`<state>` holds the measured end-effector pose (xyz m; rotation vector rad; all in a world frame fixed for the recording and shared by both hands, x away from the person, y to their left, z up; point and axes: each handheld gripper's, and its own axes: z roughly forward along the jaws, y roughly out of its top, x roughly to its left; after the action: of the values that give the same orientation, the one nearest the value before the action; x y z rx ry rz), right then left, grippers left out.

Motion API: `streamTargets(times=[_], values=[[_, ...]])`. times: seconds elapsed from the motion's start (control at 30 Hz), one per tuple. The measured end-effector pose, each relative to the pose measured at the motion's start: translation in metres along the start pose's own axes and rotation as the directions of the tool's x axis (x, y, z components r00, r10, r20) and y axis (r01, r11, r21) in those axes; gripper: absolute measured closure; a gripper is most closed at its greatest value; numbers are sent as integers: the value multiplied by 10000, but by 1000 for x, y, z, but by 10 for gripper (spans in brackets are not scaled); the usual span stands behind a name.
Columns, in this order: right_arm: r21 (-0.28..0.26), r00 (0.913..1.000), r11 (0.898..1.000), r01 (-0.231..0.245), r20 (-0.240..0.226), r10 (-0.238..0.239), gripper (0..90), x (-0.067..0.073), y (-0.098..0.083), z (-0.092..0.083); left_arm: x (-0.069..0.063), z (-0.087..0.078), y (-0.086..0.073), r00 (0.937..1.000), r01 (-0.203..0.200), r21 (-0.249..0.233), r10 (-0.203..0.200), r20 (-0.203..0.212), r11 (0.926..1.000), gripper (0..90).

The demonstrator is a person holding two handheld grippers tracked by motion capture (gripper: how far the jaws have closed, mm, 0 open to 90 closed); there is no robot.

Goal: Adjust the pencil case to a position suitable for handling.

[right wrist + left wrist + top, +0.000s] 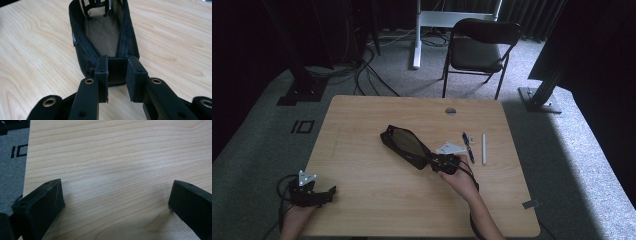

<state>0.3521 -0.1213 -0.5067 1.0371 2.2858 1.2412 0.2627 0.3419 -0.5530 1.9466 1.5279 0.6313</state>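
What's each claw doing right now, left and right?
Left claw: open, empty, over the table.
Right claw: shut on the end of the black mesh pouch.

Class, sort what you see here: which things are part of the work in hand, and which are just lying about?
In hand:
- right gripper, shut on the end of the black mesh pouch
- black mesh pouch, open

Lying about:
- blue pen
- white pen
- left gripper, open, empty, over the table
- chair
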Motion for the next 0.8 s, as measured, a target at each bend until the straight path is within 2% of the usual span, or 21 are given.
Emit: streamTargets(times=[0.37,0.43,0.6,0.8], values=[[148,9999,9999,-40,168,37,732,-3,-21,-34,0,0,0,10000,14,-4,-14,-7,10000,2],[77,9996,9997,-221,153,220,732,-3,-26,-39,0,0,0,10000,14,-5,-14,-8,10000,3],[13,9990,9997,-224,400,223,732,-5,-38,-55,0,0,0,10000,8,2,-8,-6,10000,2],[33,9980,9991,-427,458,425,732,-6,-50,-71,0,0,0,10000,1,9,-1,-8,10000,3]])
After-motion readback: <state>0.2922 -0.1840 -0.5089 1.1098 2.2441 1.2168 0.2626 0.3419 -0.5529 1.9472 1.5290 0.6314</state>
